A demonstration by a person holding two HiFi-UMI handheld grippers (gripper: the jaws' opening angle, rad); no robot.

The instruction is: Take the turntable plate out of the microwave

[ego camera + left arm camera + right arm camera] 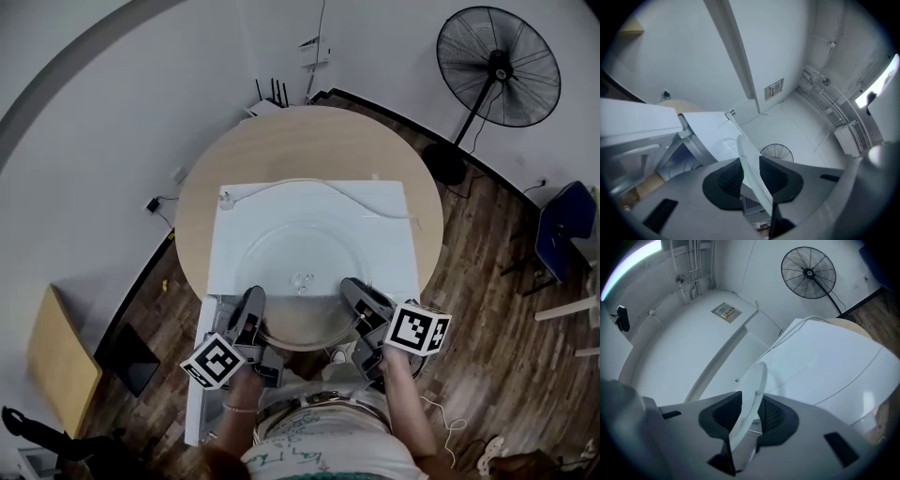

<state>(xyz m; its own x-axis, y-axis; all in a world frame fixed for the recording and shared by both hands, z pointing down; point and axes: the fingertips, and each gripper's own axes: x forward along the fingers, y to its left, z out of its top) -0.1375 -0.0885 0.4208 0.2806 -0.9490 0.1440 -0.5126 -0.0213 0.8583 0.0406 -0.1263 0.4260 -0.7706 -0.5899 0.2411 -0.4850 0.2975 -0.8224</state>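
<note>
The clear glass turntable plate (305,258) hangs level over the front part of the white microwave (230,239), held at its near rim from both sides. My left gripper (251,311) grips the rim on the left, and my right gripper (360,300) grips it on the right. In the left gripper view the plate's edge (749,159) runs between the ribbed pads (730,177) of the left gripper (751,174), with the microwave (708,131) behind. Seen from the right gripper view, the rim (752,392) sits between the pads (771,416) of the right gripper (749,412).
The microwave stands on a round wooden table (281,141), with a white cable (319,186) across its top and its door (195,412) swung open at my left. A black floor fan (498,67) stands at the back right, and a blue chair (562,230) at the right.
</note>
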